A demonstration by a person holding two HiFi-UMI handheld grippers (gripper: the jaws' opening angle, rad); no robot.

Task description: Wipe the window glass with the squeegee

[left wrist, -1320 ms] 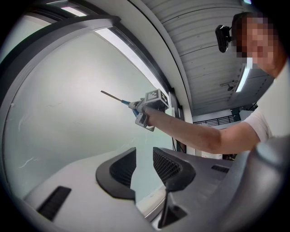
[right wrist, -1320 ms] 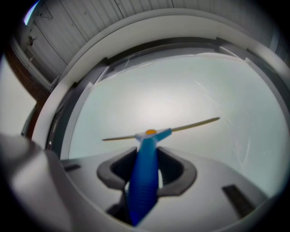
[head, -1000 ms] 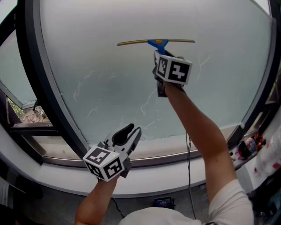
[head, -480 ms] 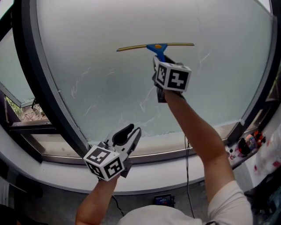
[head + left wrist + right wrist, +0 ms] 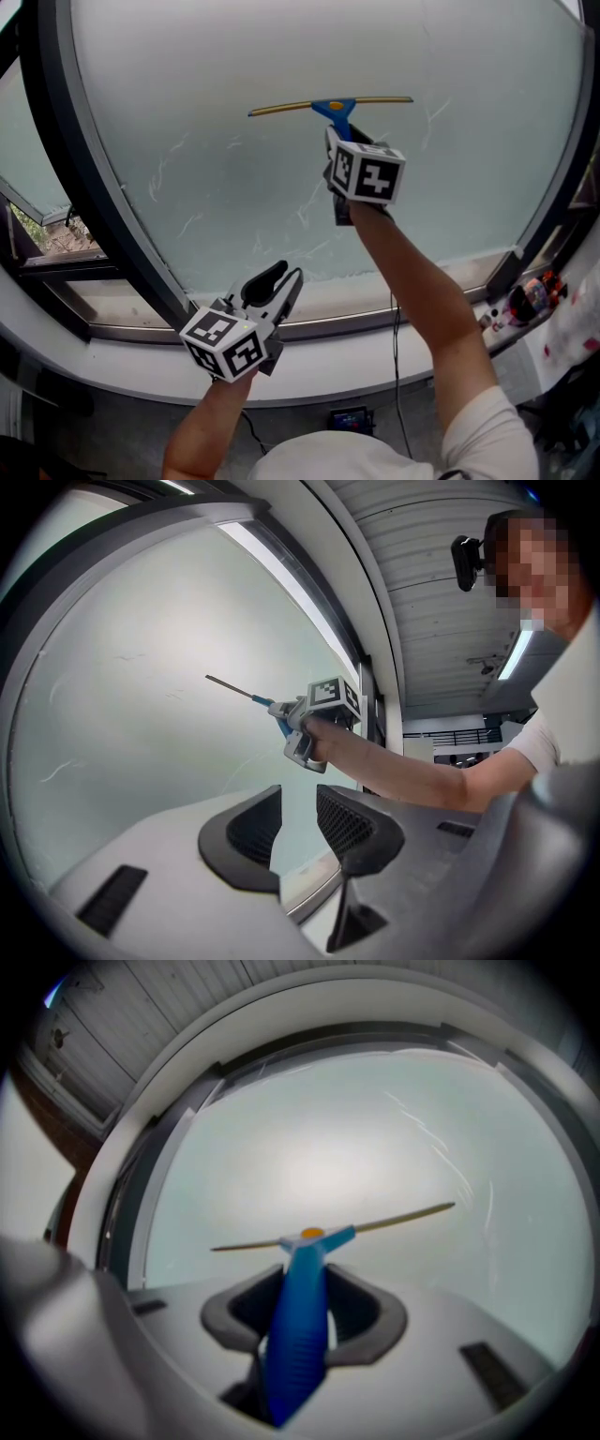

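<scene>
right claw [image 5: 306, 1286] pinches squeegee [image 5: 332, 104] | blue handle, thin yellowish blade against glass [image 5: 225, 56] | left claw [image 5: 298, 806] spread, empty

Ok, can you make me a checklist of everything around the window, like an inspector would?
Surface: frosted window glass, with thin white streaks in its lower half.
Job's things: squeegee, blue handle, long blade level at the glass.
Clutter: small colourful items on the sill at the right, too small to name.
Grippers: right gripper shut on the squeegee's handle; left gripper open and empty, held low near the sill.
Cables: a dark cable hangs down past the sill.
Surroundings: dark window frame, pale sill, a small device on the floor below.
</scene>
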